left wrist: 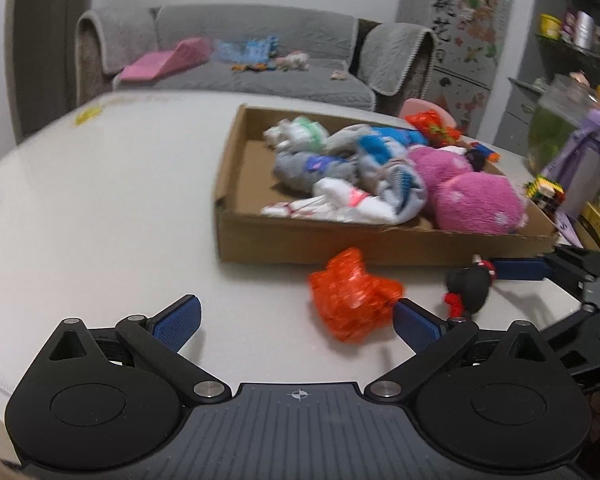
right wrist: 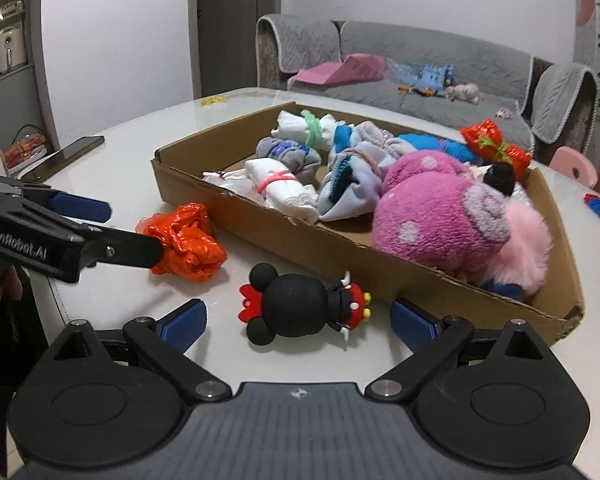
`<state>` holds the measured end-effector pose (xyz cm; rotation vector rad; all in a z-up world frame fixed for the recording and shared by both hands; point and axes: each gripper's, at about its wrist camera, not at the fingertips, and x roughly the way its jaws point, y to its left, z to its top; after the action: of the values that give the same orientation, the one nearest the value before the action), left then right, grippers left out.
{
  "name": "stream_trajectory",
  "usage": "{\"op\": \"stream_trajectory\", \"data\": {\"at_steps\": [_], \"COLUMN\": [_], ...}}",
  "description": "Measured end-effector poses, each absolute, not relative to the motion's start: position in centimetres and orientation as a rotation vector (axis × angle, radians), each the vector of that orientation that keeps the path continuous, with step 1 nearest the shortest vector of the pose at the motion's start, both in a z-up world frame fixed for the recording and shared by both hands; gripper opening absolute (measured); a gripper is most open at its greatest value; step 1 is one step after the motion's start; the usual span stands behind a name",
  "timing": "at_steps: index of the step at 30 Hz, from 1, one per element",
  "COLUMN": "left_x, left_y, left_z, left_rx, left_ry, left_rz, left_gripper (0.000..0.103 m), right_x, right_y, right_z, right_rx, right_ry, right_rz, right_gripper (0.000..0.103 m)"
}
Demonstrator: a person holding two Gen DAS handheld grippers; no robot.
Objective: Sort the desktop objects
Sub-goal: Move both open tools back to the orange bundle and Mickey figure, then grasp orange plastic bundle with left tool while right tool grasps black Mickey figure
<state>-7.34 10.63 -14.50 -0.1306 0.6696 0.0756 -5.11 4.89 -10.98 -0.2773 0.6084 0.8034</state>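
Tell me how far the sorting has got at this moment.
Done: sock bundles and a pink plush lie in the cardboard box. In hand: nothing; the left gripper and right gripper are open. Left: the orange bag and black mouse figure on the table.

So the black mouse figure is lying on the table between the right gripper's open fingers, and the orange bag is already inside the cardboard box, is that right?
Not quite: the orange bag lies on the table outside the cardboard box, as the right wrist view shows. The black mouse figure does lie between the open fingers of the right gripper.
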Motion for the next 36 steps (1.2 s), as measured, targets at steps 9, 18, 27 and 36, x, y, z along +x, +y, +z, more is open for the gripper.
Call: {"op": "stream_trajectory", "data": {"at_steps": [9, 18, 27, 36], "left_x": [-5.6, -4.0, -3.8, -4.6], "left_y": [7.8, 6.5, 7.7, 9.4], "left_z": [-14.7, -16.0, -16.8, -16.2], "left_rx": [-0.042, -0.002, -0.036, -0.05], "left_ry": [0.675, 0.666, 0.664, 0.638], "left_rz": [0.027, 0.034, 0.129, 0.185], "left_gripper": [0.102, 0.102, 0.102, 0.067], "right_x": [-5.5, -6.6, -5.3, -5.3], "right_y": [4.0, 2.1, 2.0, 3.9], "right_z": [-11.0, -10.8, -10.6, -10.7], "right_rx": [-0.251, -0.224, -0.232, -0.3], "right_ry": [0.621, 0.62, 0.612, 0.606], "right_rz": [0.791, 0.775, 0.791, 0.854], "right_gripper": [0.069, 0.064, 0.077, 0.064]}}
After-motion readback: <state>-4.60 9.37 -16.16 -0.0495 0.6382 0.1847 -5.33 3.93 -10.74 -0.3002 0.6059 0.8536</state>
